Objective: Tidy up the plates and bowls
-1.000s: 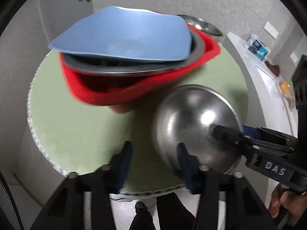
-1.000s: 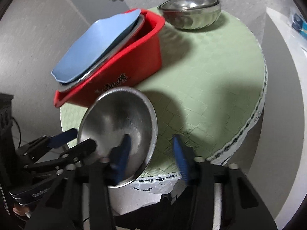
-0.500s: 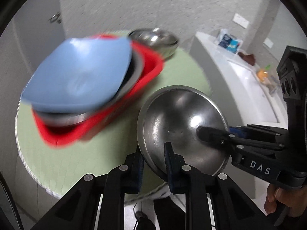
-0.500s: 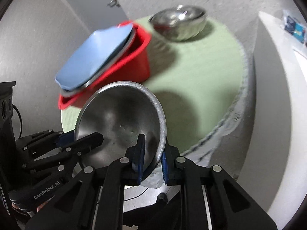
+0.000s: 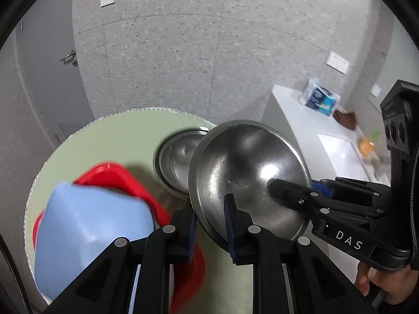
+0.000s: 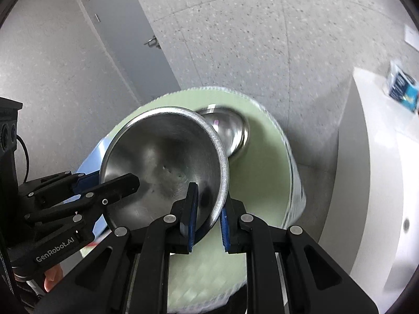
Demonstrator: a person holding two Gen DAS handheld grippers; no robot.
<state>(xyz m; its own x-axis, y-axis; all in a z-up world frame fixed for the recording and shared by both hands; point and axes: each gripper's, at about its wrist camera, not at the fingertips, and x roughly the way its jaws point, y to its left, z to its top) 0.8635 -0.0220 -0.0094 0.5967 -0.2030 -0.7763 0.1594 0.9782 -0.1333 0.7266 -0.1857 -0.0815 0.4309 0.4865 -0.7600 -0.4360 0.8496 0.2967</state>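
Note:
A steel bowl (image 5: 248, 178) is held in the air over the round green table (image 5: 110, 141), tilted with its inside toward both cameras. My left gripper (image 5: 209, 206) is shut on its near rim. My right gripper (image 6: 207, 204) is shut on the opposite rim; the bowl also shows in the right wrist view (image 6: 162, 162). A second steel bowl (image 5: 175, 162) stands on the table behind it, partly hidden. A red basin (image 5: 117, 178) at the left holds a blue plate (image 5: 89, 238).
A white counter (image 5: 309, 120) stands to the right of the table with a blue packet (image 5: 319, 99) on it. A grey wall and a door (image 5: 52, 83) lie behind the table.
Both grippers closed on the steel bowl's rim and lifted it off the table, carrying it toward the far steel bowl. The red basin has slid down and left in view.

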